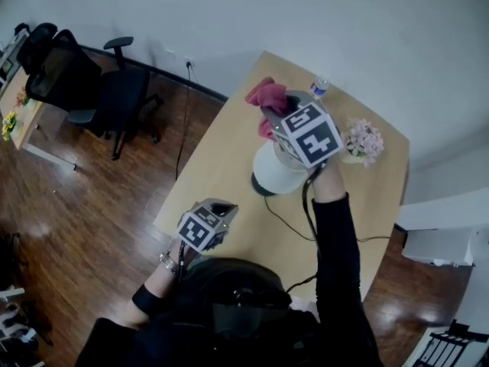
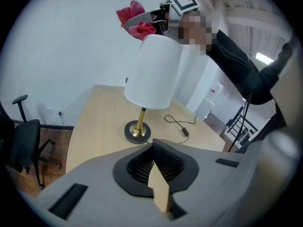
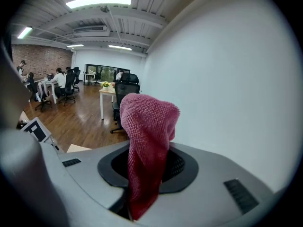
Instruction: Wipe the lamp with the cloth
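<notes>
A table lamp with a white shade (image 1: 276, 171) and a dark round base stands on the wooden table (image 1: 221, 155). In the left gripper view its shade (image 2: 154, 72) rises on a brass stem (image 2: 141, 121). A red cloth (image 1: 267, 95) hangs from my right gripper (image 1: 270, 115), held above the top of the shade. In the right gripper view the cloth (image 3: 147, 136) is pinched between the jaws of the right gripper (image 3: 144, 178) and bunches up past them. My left gripper (image 1: 221, 206) is shut and empty at the table's near edge. Seen through its own camera, the left gripper (image 2: 153, 148) points at the lamp's base (image 2: 137, 132).
A water bottle (image 1: 319, 87) and a pot of pink flowers (image 1: 365, 141) stand at the table's far side. The lamp's black cable (image 1: 294, 228) runs across the tabletop toward me. A black office chair (image 1: 114, 90) stands on the wooden floor to the left.
</notes>
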`<state>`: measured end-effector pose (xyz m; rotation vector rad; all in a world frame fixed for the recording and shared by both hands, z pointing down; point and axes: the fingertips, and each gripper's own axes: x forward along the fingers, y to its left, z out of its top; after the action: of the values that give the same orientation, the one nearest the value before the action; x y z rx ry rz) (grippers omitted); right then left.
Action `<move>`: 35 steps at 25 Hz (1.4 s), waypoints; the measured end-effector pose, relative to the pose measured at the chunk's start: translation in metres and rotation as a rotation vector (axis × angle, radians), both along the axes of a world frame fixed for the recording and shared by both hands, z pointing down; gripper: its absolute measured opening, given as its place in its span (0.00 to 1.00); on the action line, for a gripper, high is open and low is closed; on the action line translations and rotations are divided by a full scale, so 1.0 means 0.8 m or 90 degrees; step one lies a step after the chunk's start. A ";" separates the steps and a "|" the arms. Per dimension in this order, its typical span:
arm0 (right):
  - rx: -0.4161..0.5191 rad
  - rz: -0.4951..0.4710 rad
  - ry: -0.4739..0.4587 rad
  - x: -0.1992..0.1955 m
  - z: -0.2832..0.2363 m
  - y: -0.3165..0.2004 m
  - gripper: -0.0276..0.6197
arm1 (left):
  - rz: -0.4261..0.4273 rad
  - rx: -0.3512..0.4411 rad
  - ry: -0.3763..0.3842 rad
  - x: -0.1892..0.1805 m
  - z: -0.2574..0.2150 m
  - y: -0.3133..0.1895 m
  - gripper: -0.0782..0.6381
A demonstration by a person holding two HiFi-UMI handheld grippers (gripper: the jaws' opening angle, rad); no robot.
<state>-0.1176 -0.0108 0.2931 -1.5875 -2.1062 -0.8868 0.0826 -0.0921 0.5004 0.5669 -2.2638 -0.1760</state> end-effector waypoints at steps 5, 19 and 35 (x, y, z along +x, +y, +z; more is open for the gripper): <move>0.030 0.035 0.001 -0.033 0.004 -0.020 0.20 | 0.008 0.007 -0.003 -0.008 0.000 0.001 0.13; 0.009 0.123 0.018 -0.052 0.008 -0.139 0.20 | 0.054 -0.007 -0.001 -0.016 0.001 -0.034 0.13; -0.063 0.125 0.009 0.039 -0.004 -0.156 0.20 | 0.087 -0.028 -0.008 -0.005 -0.009 -0.064 0.13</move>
<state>-0.0863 -0.1354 0.2896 -1.3965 -2.2803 -0.7146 0.0790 -0.1434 0.4934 0.6995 -2.2256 -0.0549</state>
